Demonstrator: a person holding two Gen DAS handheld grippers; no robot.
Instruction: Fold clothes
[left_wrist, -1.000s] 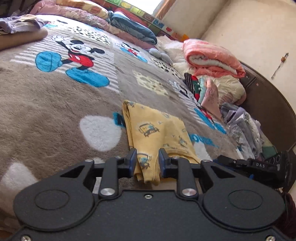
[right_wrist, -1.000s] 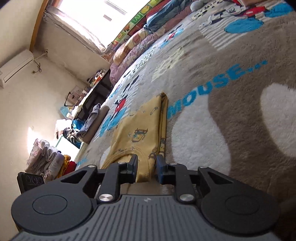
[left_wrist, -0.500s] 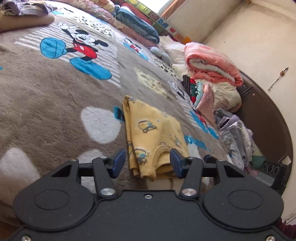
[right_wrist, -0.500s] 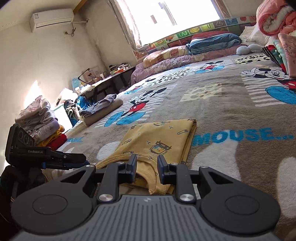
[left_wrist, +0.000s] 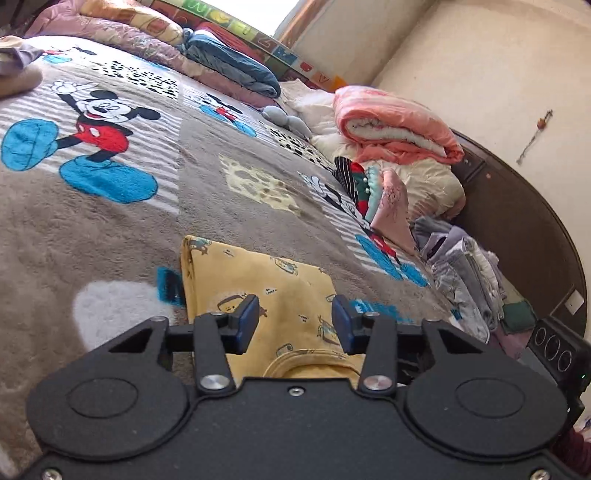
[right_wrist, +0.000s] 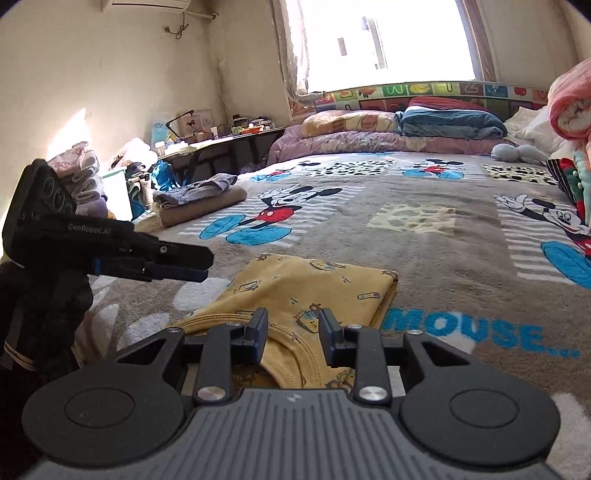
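Observation:
A yellow printed garment (left_wrist: 258, 280) lies folded flat on the bed's cartoon blanket, its collar end nearest me. In the left wrist view my left gripper (left_wrist: 294, 324) hovers over that near end. Its jaws stand apart and are closing, and the cloth lies below them untouched. From the right wrist view the left gripper (right_wrist: 205, 264) hangs above the bed, left of the garment (right_wrist: 314, 284). My right gripper (right_wrist: 293, 334) sits low at the collar. Its jaws are opening, with the collar edge in the gap and the pads off it.
The brown cartoon blanket (left_wrist: 110, 206) covers the bed. A rolled pink quilt (left_wrist: 395, 125) and a pile of folded clothes (left_wrist: 461, 273) line the right side. Folded clothes (right_wrist: 199, 199) lie at the bed's left edge by a cluttered desk (right_wrist: 221, 144).
Both grippers held the garment's near edge a second ago. The left let go, spread wide and shifted over the cloth. The right rolled upright and its jaws widened off the collar.

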